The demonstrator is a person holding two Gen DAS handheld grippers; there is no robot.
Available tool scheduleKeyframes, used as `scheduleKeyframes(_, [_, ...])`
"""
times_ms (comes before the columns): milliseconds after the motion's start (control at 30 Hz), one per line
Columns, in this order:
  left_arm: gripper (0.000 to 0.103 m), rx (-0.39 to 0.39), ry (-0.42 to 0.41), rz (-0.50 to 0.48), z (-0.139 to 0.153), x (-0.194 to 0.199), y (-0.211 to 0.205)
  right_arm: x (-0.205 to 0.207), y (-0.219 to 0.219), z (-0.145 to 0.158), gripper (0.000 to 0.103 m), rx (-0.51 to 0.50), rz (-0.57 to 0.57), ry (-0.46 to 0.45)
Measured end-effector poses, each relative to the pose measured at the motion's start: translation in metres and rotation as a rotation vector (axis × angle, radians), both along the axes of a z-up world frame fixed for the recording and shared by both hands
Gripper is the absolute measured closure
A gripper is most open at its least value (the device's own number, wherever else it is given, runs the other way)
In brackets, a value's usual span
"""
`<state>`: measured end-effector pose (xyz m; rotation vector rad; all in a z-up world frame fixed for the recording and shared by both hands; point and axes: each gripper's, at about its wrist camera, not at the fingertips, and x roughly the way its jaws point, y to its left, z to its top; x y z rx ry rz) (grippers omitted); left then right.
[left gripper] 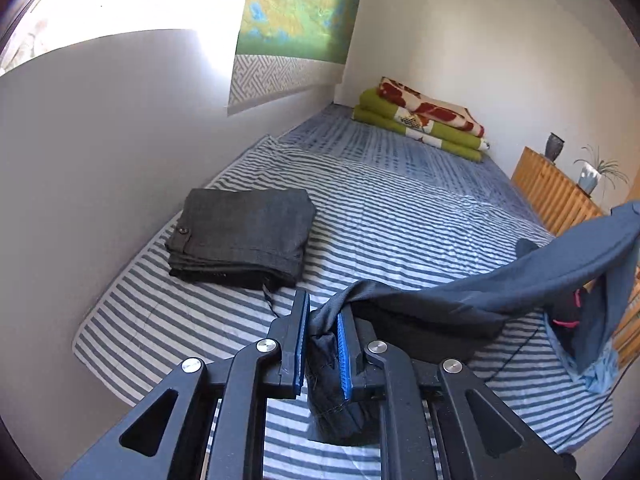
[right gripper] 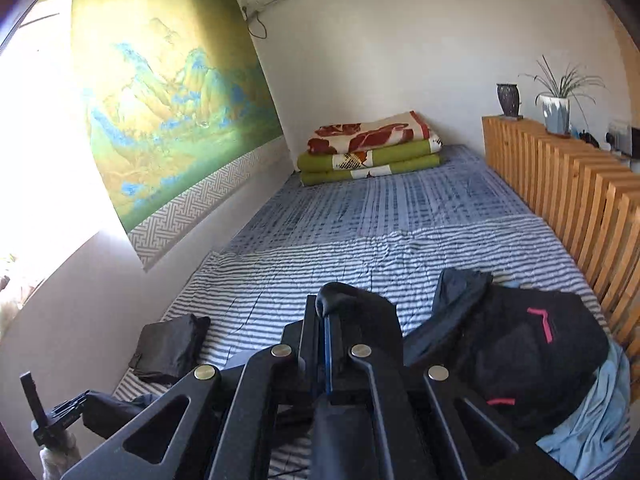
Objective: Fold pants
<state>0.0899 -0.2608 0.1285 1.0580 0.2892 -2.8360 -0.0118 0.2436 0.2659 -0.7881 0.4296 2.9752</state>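
Dark navy pants [left gripper: 472, 292] hang stretched above the striped bed sheet [left gripper: 384, 216]. My left gripper [left gripper: 324, 340] is shut on one bunched end of them. The cloth runs right and up to the frame's edge. In the right wrist view my right gripper [right gripper: 324, 344] is shut on the other end of the navy pants [right gripper: 352, 300], which drape over its fingers. The left gripper [right gripper: 48, 412] shows at the lower left there. A folded dark grey pair of pants [left gripper: 244, 236] lies flat on the sheet near the wall, also seen as the folded pair [right gripper: 172, 346].
A heap of clothes, black with pink marks [right gripper: 520, 344] over light blue cloth [right gripper: 592, 420], lies at the bed's right side by a slatted wooden cabinet [right gripper: 568, 184]. Folded blankets [right gripper: 372, 148] sit at the far end. The wall [left gripper: 100, 140] borders the bed on the left.
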Motion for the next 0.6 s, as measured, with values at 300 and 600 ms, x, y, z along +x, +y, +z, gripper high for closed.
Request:
scheduleKeyframes(300, [0.072, -0.042, -0.232, 0.034, -0.075, -0.126, -0.025, -0.216, 0.009, -0.112, 0.099, 0.274, -0.253, -0.383])
scheduleKeyframes(600, [0.039, 0.085, -0.277, 0.049, -0.118, -0.106, -0.049, -0.178, -0.032, -0.218, 0.064, 0.257, 0.108, -0.492])
